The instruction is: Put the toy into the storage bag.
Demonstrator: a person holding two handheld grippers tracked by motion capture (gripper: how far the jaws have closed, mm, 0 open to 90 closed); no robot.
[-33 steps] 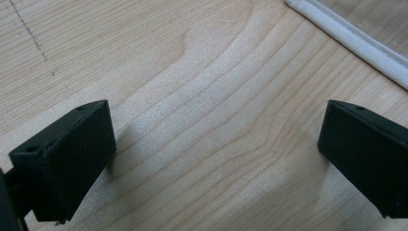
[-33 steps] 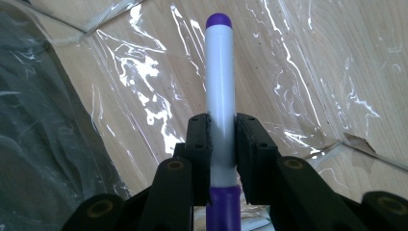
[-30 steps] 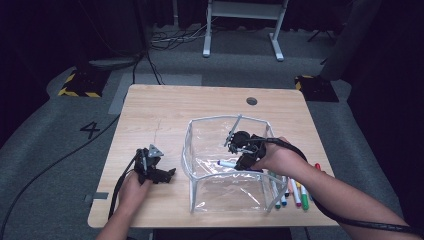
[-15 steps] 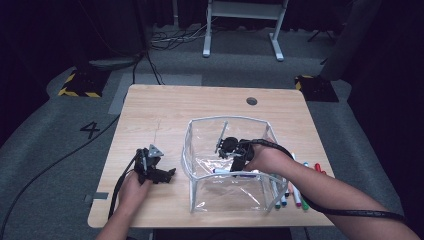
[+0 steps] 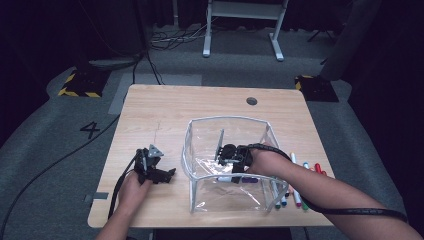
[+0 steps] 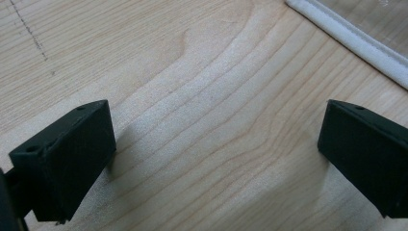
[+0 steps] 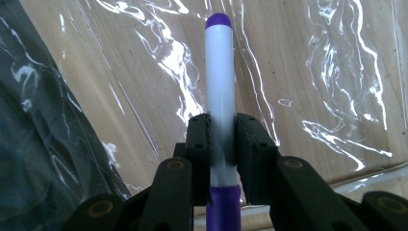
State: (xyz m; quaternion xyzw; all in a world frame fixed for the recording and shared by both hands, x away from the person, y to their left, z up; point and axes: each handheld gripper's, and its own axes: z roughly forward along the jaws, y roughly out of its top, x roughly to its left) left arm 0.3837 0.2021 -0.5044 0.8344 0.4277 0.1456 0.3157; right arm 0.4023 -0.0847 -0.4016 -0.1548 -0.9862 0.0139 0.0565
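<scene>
Right tongs (image 7: 222, 139) are clamped on a purple-capped marker (image 7: 220, 91), jaws pinching its white barrel from both sides, the purple tip pointing straight ahead of them and a purple band showing just behind the pads. From above, those right tongs (image 5: 231, 156) sit down inside the clear plastic bag (image 5: 200, 150), the marker (image 5: 235, 178) held low within its walls, close over the crinkled clear bottom that lies directly beneath and ahead of the jaws. The bag's white rim curves around the tongs on every side, and the person's right hand (image 5: 267, 162) reaches in over the rim from the side nearer the person

Just outside the bag, beyond the right forearm, a row of loose markers (image 5: 295, 187) lies on the tabletop (image 5: 165, 107), near the bag's wall but apart from the tongs

Over to the left tongs (image 6: 216, 159): jaws spread wide, nothing between them, bare wood grain beneath. In the high view the left tongs (image 5: 162, 175) rest low at the tabletop just beside the bag's outer wall, the left hand (image 5: 132, 187) gripping them from behind. Ahead and to one side of those open jaws, the bag's white rim (image 6: 351, 38) crosses the corner, close but not touching
</scene>
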